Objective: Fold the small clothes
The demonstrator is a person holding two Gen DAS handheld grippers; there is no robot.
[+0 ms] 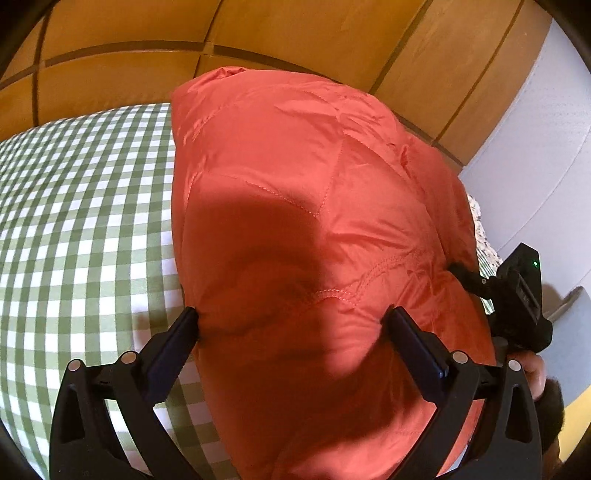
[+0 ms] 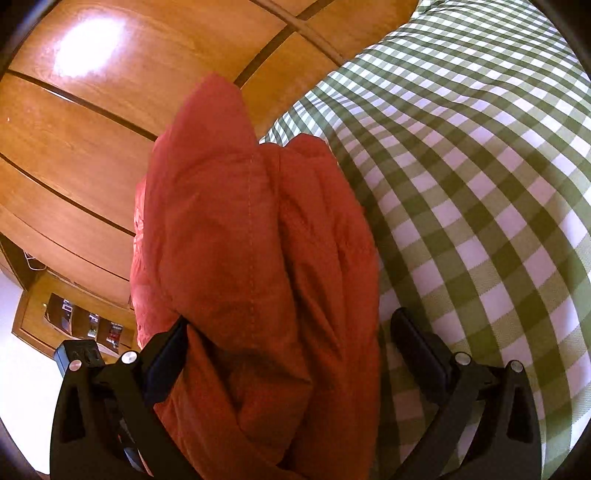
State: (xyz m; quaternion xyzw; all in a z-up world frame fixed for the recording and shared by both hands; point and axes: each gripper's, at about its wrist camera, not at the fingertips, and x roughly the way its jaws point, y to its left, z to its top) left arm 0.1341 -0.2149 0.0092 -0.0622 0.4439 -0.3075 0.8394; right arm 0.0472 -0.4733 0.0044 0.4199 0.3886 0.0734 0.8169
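Garment: a red quilted jacket point(image 1: 314, 221) lay bunched on the green checked cloth point(image 1: 81, 229).
Left tongs point(image 1: 291, 321): spread wide, straddling the jacket.
Right tongs point(image 2: 288, 325): spread wide, jacket between.

Garment point(image 1: 295, 221) on bedcover point(image 1: 81, 229), wooden wardrobe point(image 1: 129, 26) behind, wall point(image 1: 535, 155) right of it

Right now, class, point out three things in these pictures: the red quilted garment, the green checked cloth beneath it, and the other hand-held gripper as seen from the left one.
red quilted garment point(image 1: 295, 155), left wrist view, upper stitched panel.
green checked cloth point(image 2: 480, 184), right wrist view, bare stretch.
right hand-held gripper point(image 1: 517, 295), left wrist view, black body.
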